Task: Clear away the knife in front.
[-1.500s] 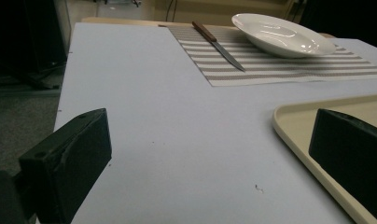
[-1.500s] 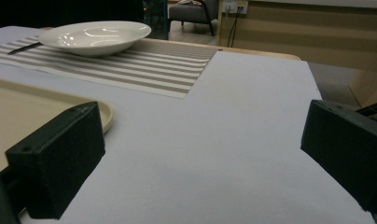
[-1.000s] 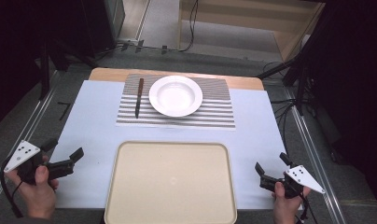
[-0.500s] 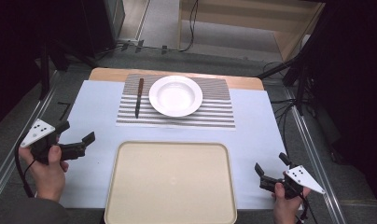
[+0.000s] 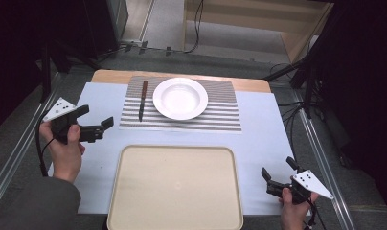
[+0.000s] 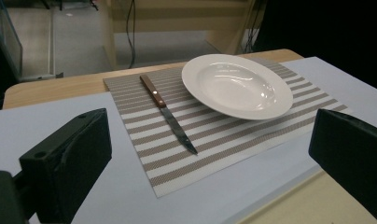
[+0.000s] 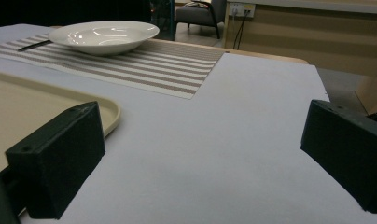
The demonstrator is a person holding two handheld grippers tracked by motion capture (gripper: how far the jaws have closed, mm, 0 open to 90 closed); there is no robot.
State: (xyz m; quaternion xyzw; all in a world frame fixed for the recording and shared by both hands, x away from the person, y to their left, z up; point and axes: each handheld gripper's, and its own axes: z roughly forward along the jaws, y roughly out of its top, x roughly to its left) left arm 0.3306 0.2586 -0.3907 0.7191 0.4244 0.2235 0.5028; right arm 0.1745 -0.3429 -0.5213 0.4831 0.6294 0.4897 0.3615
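Observation:
A white deep plate (image 5: 180, 98) sits on a striped placemat (image 5: 220, 117) at the far middle of the table. A brown-handled knife (image 5: 142, 99) lies on the mat just left of the plate. My left gripper (image 5: 96, 119) is open, lifted at the left, pointing toward the mat's near-left corner. In the left gripper view the knife (image 6: 168, 113) and plate (image 6: 236, 85) lie ahead of the open left gripper (image 6: 207, 158). My right gripper (image 5: 278, 168) rests open at the near right, empty; the right gripper (image 7: 203, 149) faces bare cloth.
A large beige tray (image 5: 175, 187) lies empty at the near middle, between the two hands. A pale blue cloth (image 5: 258, 139) covers the table. Metal rails run along both sides, and cables lie on the floor beyond.
My left gripper has lifted from the near-left edge and moved forward and right, toward the placemat and knife. The right gripper has stayed in place.

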